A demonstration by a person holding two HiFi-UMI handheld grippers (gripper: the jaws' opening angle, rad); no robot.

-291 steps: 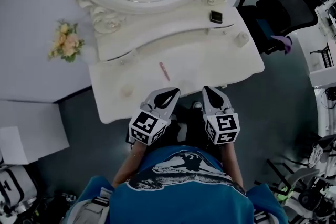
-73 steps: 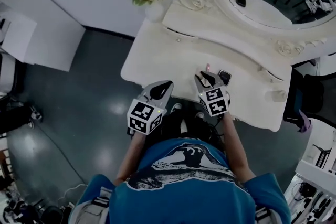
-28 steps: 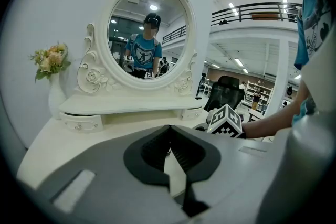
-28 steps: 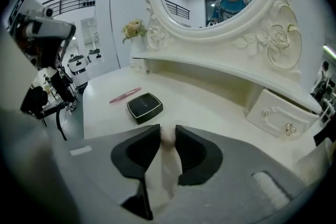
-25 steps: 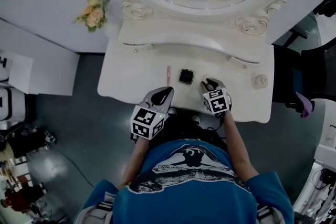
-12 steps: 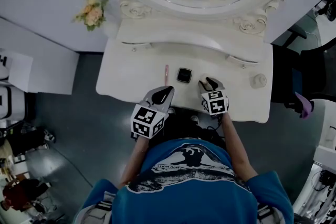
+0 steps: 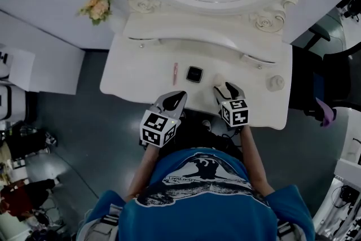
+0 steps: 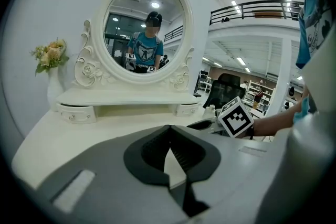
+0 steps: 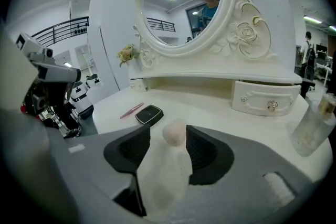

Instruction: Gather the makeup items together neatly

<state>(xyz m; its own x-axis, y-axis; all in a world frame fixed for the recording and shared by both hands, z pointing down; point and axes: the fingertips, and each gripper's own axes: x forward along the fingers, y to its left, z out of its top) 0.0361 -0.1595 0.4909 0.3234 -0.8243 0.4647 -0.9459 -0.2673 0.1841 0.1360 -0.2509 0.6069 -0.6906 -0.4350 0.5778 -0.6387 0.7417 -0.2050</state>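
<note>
Releasing the sponge (image 9: pixel 175 134) looks to be the step in hand. The right claw (image 9: pixel 168 132) is low over the near part of the worktop (image 9: pixel 220 113) and its jaws are opening. The beige sponge stands upright between them, apparently resting on the worktop rather than pinched, with a visible gap on one side. It sits near the black compact (image 9: pixel 149 114), and the pink stick (image 9: pixel 132 110) lies just beyond that, so three items now form a loose row toward the front of the worktop.

The left claw (image 8: pixel 169 136) hangs at the near edge with its jaws pressed together and nothing between them; it appears to be idle.

The gathering is probably not finished. A small clear bottle (image 9: pixel 314 124) stands toward the right end of the worktop, well apart from the other three.

The next move calls for two things:

- The right claw should spread fully and then draw straight back toward the person — a sideways pull could catch the soft, light sponge and tip or roll it.
- The same claw would then swing right to the bottle, close on its body while keeping it upright, and carry it over beside the sponge.

Whether the sponge is stable on its base cannot be judged from here.
</note>
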